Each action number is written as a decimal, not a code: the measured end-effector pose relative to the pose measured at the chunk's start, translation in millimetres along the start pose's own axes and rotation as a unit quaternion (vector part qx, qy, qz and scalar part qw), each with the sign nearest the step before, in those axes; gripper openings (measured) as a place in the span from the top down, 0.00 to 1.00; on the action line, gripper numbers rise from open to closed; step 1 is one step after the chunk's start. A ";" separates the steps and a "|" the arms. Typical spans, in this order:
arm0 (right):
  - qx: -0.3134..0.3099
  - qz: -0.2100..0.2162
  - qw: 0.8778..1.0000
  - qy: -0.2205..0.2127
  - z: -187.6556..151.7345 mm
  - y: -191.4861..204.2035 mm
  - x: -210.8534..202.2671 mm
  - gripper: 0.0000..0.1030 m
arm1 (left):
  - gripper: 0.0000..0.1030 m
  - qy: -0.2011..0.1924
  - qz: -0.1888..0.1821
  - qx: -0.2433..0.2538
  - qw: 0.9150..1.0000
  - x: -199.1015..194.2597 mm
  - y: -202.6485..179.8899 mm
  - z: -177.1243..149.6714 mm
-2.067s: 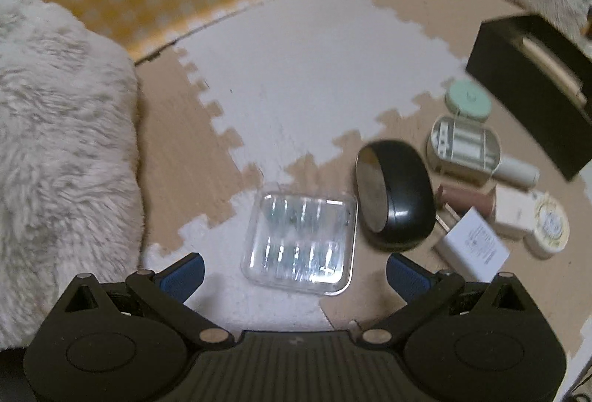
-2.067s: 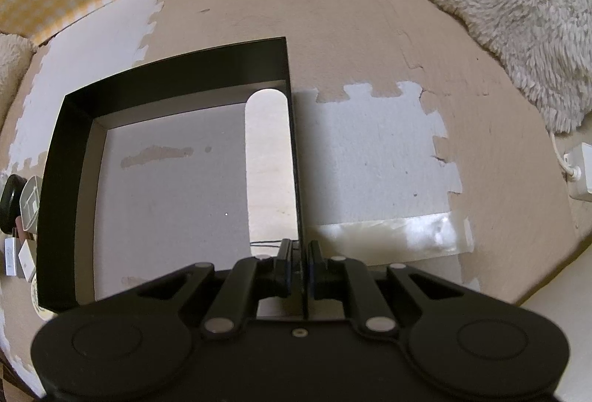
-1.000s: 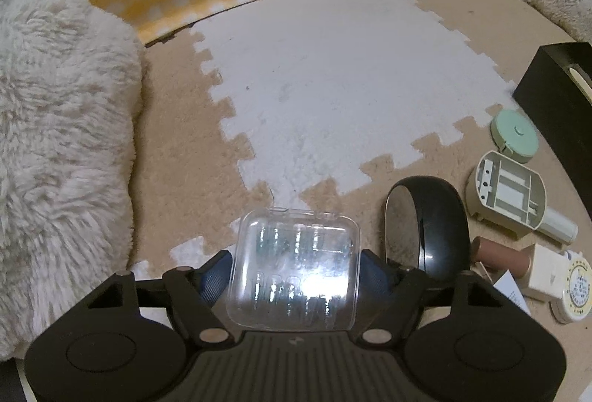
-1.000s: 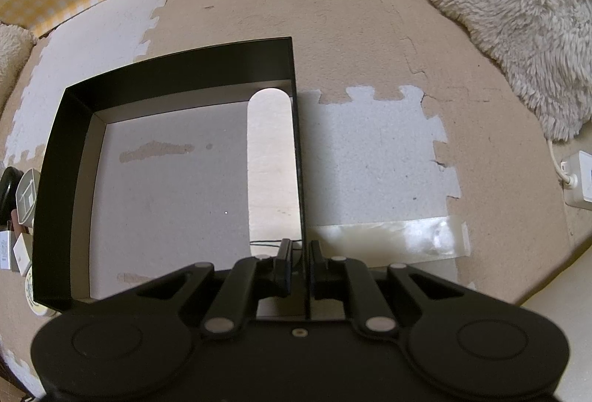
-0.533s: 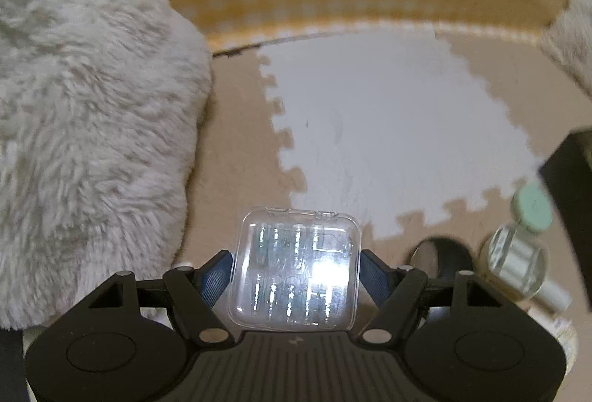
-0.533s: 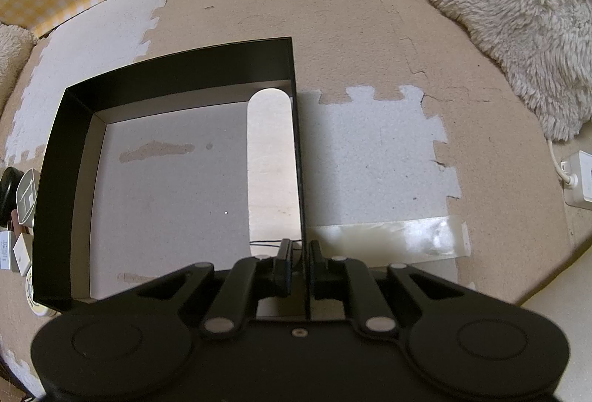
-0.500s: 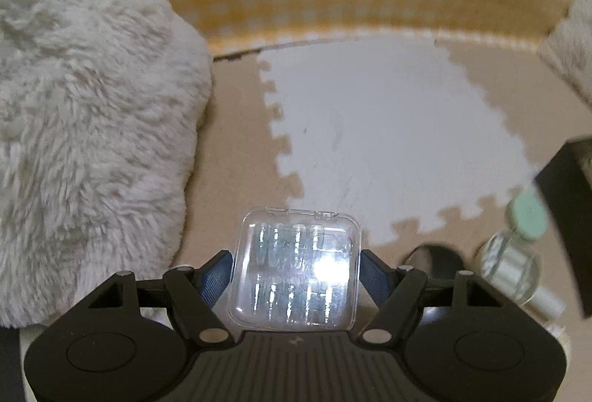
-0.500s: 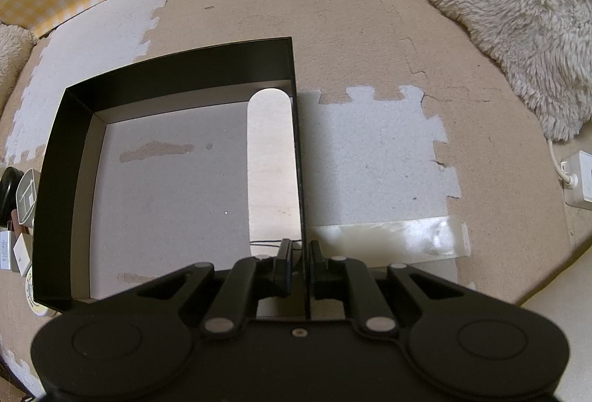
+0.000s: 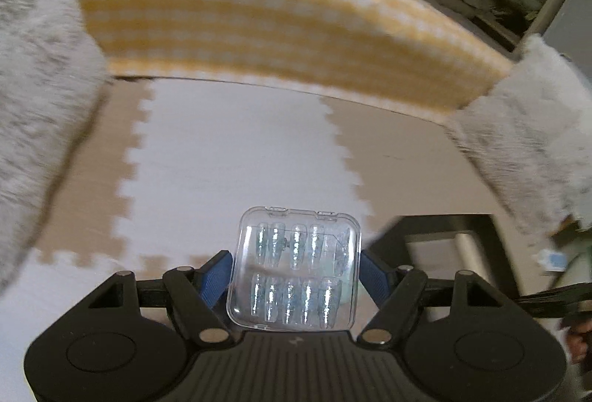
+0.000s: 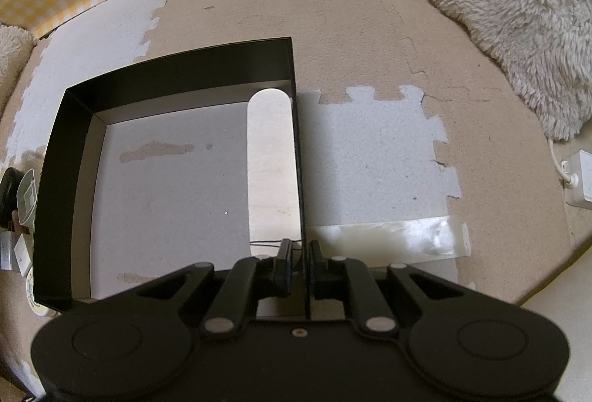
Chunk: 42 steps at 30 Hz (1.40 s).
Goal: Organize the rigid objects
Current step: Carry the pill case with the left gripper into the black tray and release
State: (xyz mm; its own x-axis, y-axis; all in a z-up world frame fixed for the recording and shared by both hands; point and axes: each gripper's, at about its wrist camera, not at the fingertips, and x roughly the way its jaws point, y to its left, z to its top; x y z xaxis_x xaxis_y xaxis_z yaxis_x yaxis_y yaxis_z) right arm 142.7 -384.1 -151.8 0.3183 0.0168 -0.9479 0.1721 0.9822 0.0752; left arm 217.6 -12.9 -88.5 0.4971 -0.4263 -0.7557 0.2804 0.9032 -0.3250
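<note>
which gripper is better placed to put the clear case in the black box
Left. The left gripper already grips the clear case, beside the black box; the right gripper is clamped on its wall.

Yellow gingham cloth (image 9: 259, 13) ran along the far edge; fluffy rug (image 10: 510, 6) lay right, w/ white power strip (image 10: 579, 176) & clear tape (image 10: 388, 235) on floor mat (image 10: 333, 2).
</note>
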 end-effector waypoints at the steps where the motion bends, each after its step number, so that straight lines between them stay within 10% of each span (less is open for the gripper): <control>1: -0.002 -0.001 1.000 0.000 0.1 0.5 0.1 0.91 | 0.28 0.000 -0.008 -0.006 1.000 0.6 -8.6 -0.8; 20: -0.009 -0.002 1.000 -0.002 -0.9 1.3 -0.7 0.91 | 0.28 0.046 -0.060 -0.098 0.992 89.9 -155.6 -20.1; 42: -0.008 0.004 1.000 -0.003 -0.4 -0.3 -0.6 0.91 | 0.25 0.042 -0.001 -0.152 0.987 164.2 -172.8 -28.0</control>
State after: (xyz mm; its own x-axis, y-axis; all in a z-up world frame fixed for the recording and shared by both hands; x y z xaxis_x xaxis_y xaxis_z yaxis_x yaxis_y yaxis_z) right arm 142.1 -384.4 -151.3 0.3244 0.0239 -0.9456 0.1547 0.9849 0.0779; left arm 227.7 -237.5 -172.4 0.4226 -0.4334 -0.7959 0.0154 0.8815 -0.4719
